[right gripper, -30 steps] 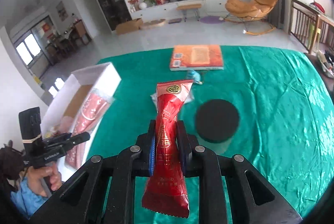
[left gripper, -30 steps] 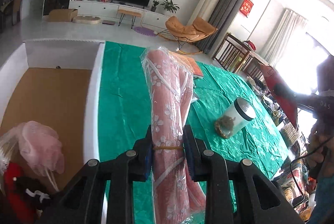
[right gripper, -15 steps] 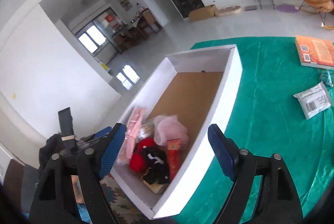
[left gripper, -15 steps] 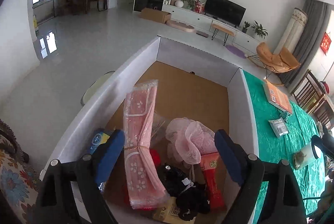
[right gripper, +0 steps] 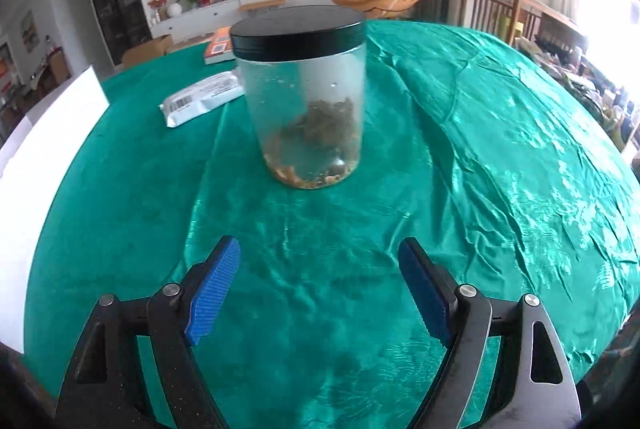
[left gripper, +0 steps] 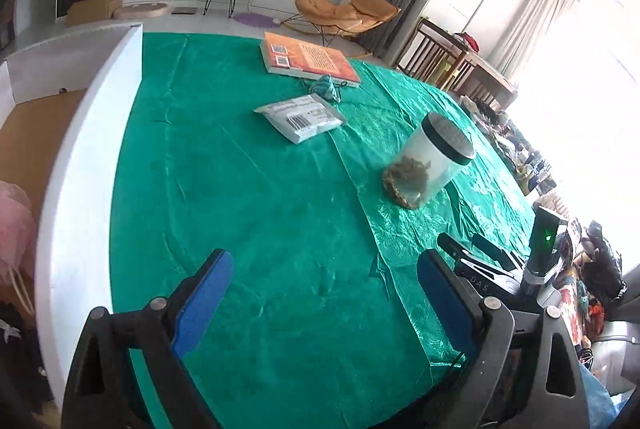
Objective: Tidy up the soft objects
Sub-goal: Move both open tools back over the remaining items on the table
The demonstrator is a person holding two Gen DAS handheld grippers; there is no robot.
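Hovering over the green cloth (left gripper: pixel 280 209), the left gripper (left gripper: pixel 324 285) and right gripper (right gripper: pixel 320 281) both gape wide, holding nothing. Ahead of the right one stands a jar (right gripper: pixel 304 101); a white packet (left gripper: pixel 300 117) lies farther left, near the white box (left gripper: pixel 80 189).

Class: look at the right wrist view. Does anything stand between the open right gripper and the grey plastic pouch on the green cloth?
Yes. The clear jar with a black lid stands upright ahead of the right gripper; the grey pouch lies behind it, to its left.
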